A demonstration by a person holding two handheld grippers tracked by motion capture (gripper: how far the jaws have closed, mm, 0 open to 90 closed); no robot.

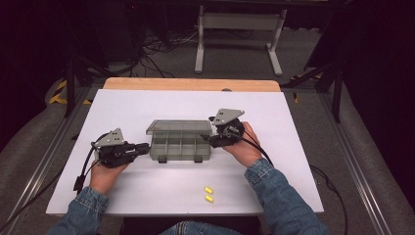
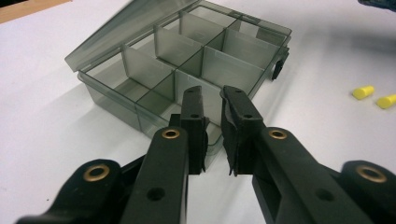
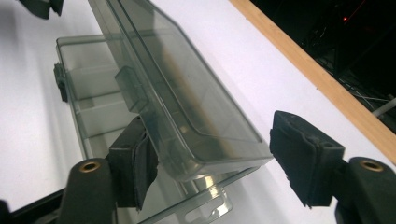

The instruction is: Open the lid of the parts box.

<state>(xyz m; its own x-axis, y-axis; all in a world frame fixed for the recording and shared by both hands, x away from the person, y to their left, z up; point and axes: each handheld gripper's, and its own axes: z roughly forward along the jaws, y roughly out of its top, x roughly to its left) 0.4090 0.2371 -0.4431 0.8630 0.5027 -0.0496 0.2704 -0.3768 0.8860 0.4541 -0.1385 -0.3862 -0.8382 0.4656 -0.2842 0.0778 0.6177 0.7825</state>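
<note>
The left gripper [image 1: 145, 146] lay low on the white worktop [image 1: 127, 105] at the left end of the smoky clear compartment box [image 1: 179, 145]. Its jaws stood only a narrow slit apart, with nothing between them, and their tips were close to the box's near-left corner; whether they touched the wall could not be told. The right gripper [image 1: 204, 139] came in at the box's right end with its jaws spread wide. The raised lid [image 3: 187, 116] ran between them: in the right gripper view one pad [image 3: 135, 158] sat against the lid's edge, while the other pad [image 3: 303, 154] stood well apart from it, so the lid was touched but not pinched.

The box sat near the middle of the worktop, its long axis running left to right. Its lid was hinged along the far side and stood tilted up and back, leaving the two rows of compartments open upward; its two dark latches faced the near edge.

Bare white surface lay all around the box, widest on the far side, before the wooden strip [image 1: 191, 84] along the worktop's far edge. Two small yellow pieces [image 1: 208, 194] lay close together near the near edge, right of the centre and well apart from the box and both grippers.
</note>
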